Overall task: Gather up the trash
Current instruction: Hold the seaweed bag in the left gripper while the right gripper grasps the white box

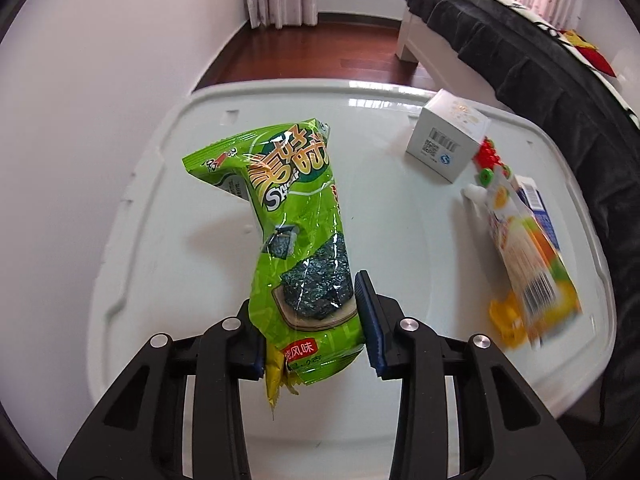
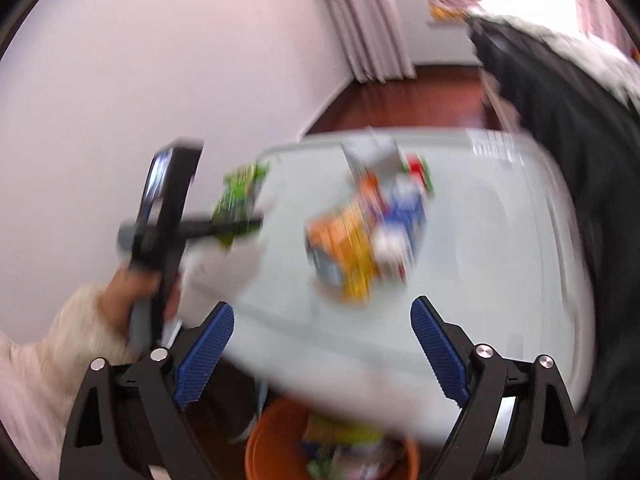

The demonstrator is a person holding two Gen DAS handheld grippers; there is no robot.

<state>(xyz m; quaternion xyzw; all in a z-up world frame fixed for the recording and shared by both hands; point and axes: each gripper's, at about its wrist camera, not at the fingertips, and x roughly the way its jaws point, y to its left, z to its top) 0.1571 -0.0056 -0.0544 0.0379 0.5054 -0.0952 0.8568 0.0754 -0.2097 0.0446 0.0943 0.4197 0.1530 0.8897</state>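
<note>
My left gripper (image 1: 312,332) is shut on the lower end of a crumpled green snack bag (image 1: 296,208), which is held just above the white table (image 1: 168,264). An orange and yellow carton (image 1: 532,264) lies at the right, with a blue carton (image 1: 538,208) behind it. The right wrist view is blurred. In it my right gripper (image 2: 324,354) stands open with nothing between its blue pads (image 2: 440,352). It is over the table's near edge and an orange bin (image 2: 272,452) that holds some wrappers. The green bag (image 2: 240,196) shows at the left there, and the cartons (image 2: 360,240) are mid-table.
A white box (image 1: 448,140) with a barcode stands at the back right, beside a small red and green item (image 1: 490,160). A dark blanket on a bed (image 1: 560,92) borders the table's right side. A person's hand (image 2: 128,292) in a fluffy white sleeve holds the left gripper. A white wall is on the left.
</note>
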